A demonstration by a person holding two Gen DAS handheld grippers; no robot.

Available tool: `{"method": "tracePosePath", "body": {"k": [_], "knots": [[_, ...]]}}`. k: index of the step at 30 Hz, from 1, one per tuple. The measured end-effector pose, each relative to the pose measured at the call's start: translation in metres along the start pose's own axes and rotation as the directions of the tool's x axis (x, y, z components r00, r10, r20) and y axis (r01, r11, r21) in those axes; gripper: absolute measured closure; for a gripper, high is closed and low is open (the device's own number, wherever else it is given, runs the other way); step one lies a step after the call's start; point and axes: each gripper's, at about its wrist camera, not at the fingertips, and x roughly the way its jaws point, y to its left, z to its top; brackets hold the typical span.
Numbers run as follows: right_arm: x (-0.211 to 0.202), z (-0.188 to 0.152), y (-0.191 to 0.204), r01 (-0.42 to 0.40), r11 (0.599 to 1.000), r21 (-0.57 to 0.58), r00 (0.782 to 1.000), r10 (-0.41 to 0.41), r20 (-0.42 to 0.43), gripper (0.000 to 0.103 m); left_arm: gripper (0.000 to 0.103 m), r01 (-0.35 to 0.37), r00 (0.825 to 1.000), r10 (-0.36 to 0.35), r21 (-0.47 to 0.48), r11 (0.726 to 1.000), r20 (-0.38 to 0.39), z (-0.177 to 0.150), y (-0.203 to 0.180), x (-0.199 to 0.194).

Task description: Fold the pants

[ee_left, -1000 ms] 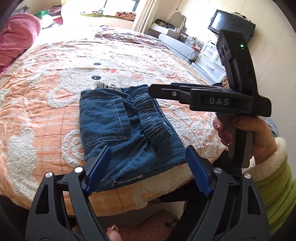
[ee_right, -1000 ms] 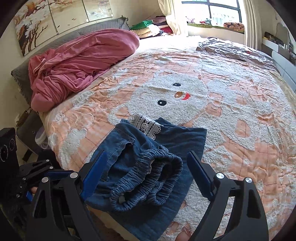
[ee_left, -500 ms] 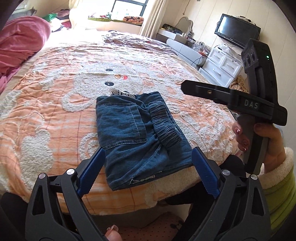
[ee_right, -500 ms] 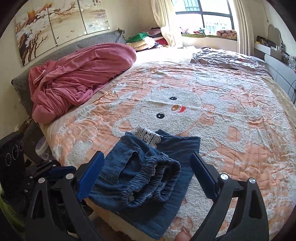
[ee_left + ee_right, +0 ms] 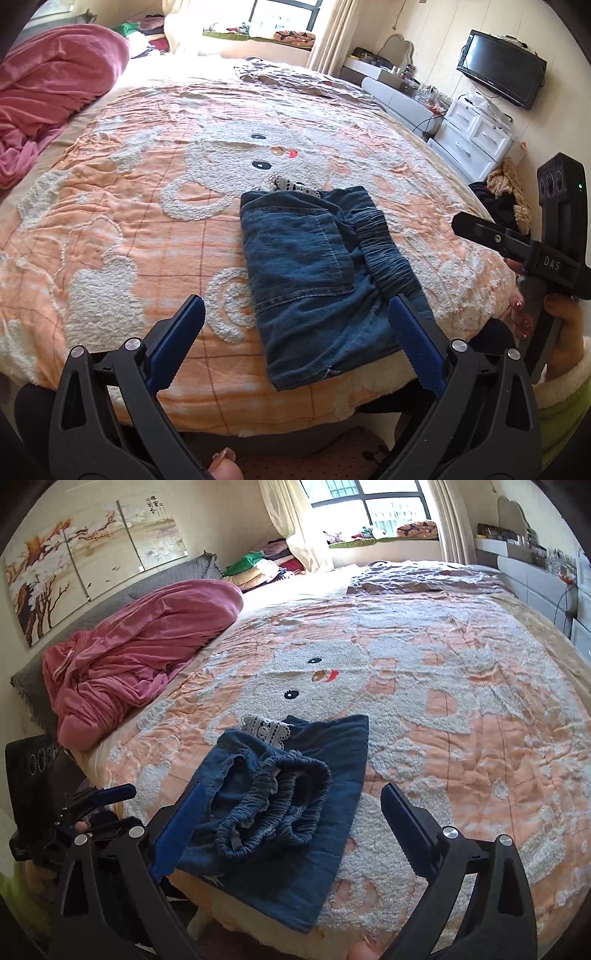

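Apparently done: from the left wrist we note the pants (image 5: 325,273) folded into a compact stack near the bed's (image 5: 110,221) front edge, left gripper (image 5: 295,343) spread wide, jaws just opening, nothing between. From the right wrist, right gripper (image 5: 291,830) likewise wide and empty; waistband bunches on top, possibly needing smoothing. Open bedspread beyond.

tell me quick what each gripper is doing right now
left gripper: open, just widened, holding nothing, folded blue denim pants lie beyond it.
right gripper: open, just widened, holding nothing.
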Motion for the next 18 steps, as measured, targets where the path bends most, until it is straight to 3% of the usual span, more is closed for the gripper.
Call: {"method": "tracePosePath", "body": {"k": [8, 18], "knots": [[0.014, -0.025, -0.024, 0.037, 0.995, 0.096, 0.999, -0.033, -0.037, 0.008, 0.010, -0.036, 0.999, 0.035, -0.004, 0.999, -0.035, 0.001, 0.011, 0.020], [0.045, -0.039, -0.045, -0.015, 0.977, 0.212, 0.994, 0.037, -0.100, 0.008, 0.010, -0.028, 0.994, 0.025, -0.025, 0.999, -0.108, 0.009, 0.023, 0.064]]}}
